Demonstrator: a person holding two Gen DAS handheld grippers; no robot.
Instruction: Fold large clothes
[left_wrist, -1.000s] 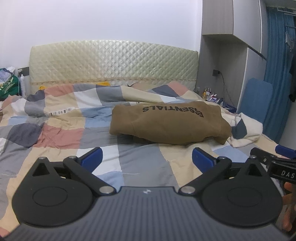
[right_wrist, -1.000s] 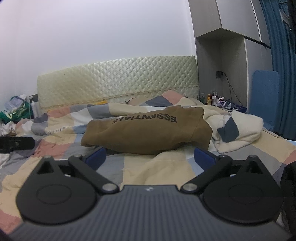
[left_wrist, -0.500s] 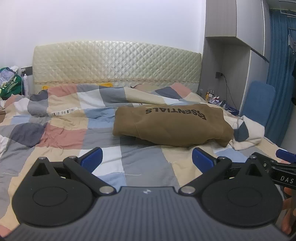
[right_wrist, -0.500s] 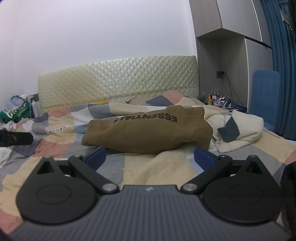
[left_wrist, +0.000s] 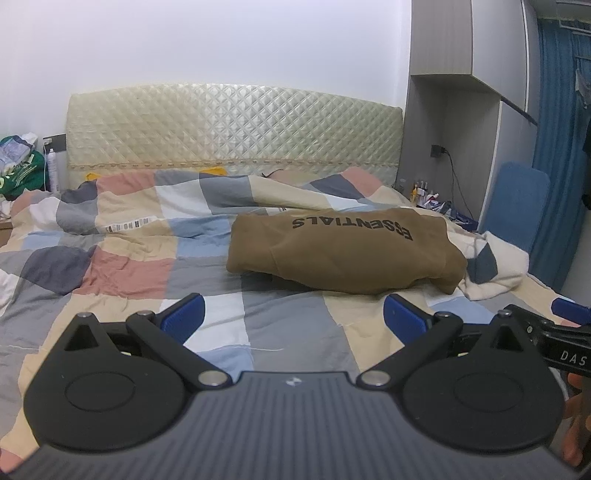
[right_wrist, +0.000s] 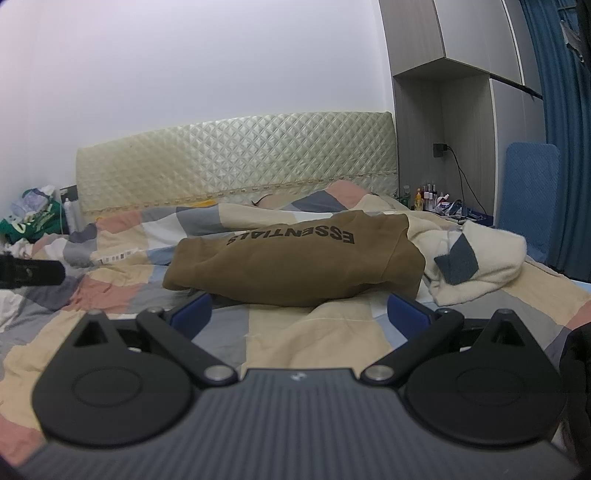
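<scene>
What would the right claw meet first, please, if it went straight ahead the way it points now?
Most likely the brown ESSENTIALS sweatshirt, lying bunched on the checked quilt directly ahead of the open right claw. Depth is hard to judge; if the claw angles downward, it could touch the quilt first.

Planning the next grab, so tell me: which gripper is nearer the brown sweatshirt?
Right gripper, seemingly: its fingertips reach the brown sweatshirt's near edge. Left gripper hangs farther back, checkered quilt between.
</scene>
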